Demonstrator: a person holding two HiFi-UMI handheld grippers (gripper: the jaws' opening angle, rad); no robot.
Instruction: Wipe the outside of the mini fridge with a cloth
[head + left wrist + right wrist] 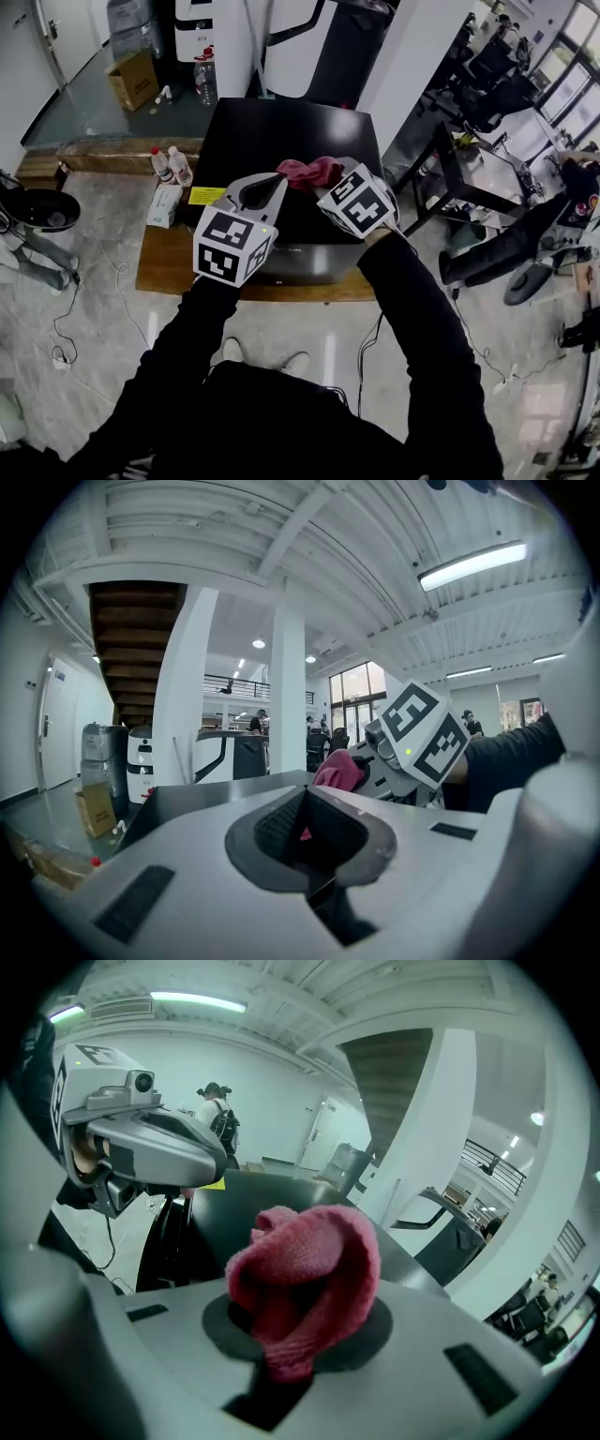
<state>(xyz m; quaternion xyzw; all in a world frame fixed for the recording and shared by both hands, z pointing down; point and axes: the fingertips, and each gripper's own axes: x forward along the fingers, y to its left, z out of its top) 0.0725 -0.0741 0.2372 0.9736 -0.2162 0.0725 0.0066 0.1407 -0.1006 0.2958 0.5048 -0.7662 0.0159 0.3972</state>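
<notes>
The black mini fridge (pixel 281 131) stands on a low wooden platform, and I look down on its flat top. Just above the top's near half my right gripper (pixel 328 180) is shut on a bunched red cloth (pixel 309 172). In the right gripper view the cloth (pixel 309 1269) bulges up out of the closed jaws of my right gripper (pixel 295 1340). My left gripper (pixel 272 185) hovers just left of the cloth, jaws shut. In the left gripper view a pink speck shows at the seam of my left gripper (pixel 305 832). The cloth (pixel 339 771) is ahead to the right.
The wooden platform (pixel 159 272) also carries two bottles (pixel 172 166) and a white box (pixel 165 204) left of the fridge. A cardboard box (pixel 133 80) sits further back. Cables (pixel 66 328) trail over the floor at left. A dark table (pixel 487 178) and chairs stand at right.
</notes>
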